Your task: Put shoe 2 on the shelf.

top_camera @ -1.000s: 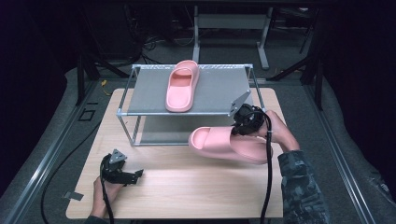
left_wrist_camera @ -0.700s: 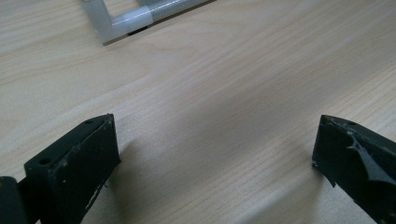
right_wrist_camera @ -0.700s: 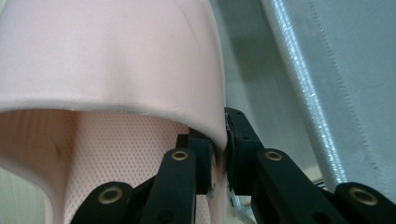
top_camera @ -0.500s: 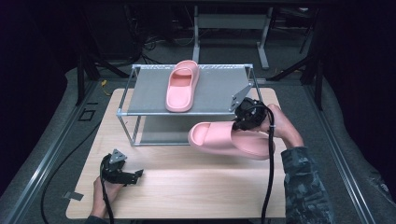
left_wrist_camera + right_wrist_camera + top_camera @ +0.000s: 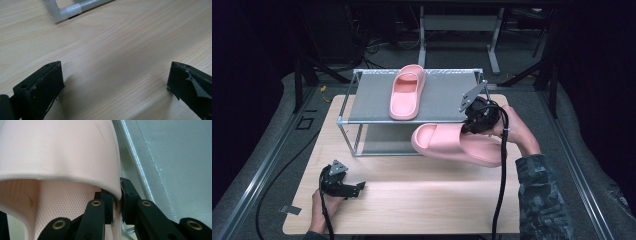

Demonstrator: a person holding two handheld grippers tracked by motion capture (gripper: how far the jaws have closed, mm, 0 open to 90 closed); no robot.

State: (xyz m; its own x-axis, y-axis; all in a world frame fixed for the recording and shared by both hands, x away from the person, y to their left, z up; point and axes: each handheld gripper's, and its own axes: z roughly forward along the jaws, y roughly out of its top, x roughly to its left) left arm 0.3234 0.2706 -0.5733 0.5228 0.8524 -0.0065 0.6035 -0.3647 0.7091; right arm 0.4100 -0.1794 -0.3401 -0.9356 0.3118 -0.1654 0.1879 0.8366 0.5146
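The right gripper [image 5: 473, 120] is clamping a pink slide [image 5: 457, 144] by the edge of its strap. In the right gripper view its fingers [image 5: 107, 205] are pinching the strap's rim [image 5: 116, 187] from both sides, one pad inside against the dotted footbed, the other outside. The slide is hanging clear of the counter [image 5: 422, 200], its toe end stretching away from the fingers toward the rack [image 5: 347, 120], just in front of the rack's lower opening and below its top shelf [image 5: 447, 95]. Beside the fingers, in the right gripper view, the grey shelf [image 5: 180, 160] and its metal edge are running close along the outer side of the strap.

A second slide [image 5: 406, 91] is lying flat on the top shelf, well apart from the right fingers, its toe pointing away from the person.

The left gripper [image 5: 343, 186] is resting low near the counter's near corner, held in the left hand [image 5: 323, 206]. Its fingers [image 5: 40, 87] are standing wide apart with nothing between them, only bare wood [image 5: 112, 62] under them. Ahead of these fingers, a foot of the rack [image 5: 66, 11] is sitting on the counter.
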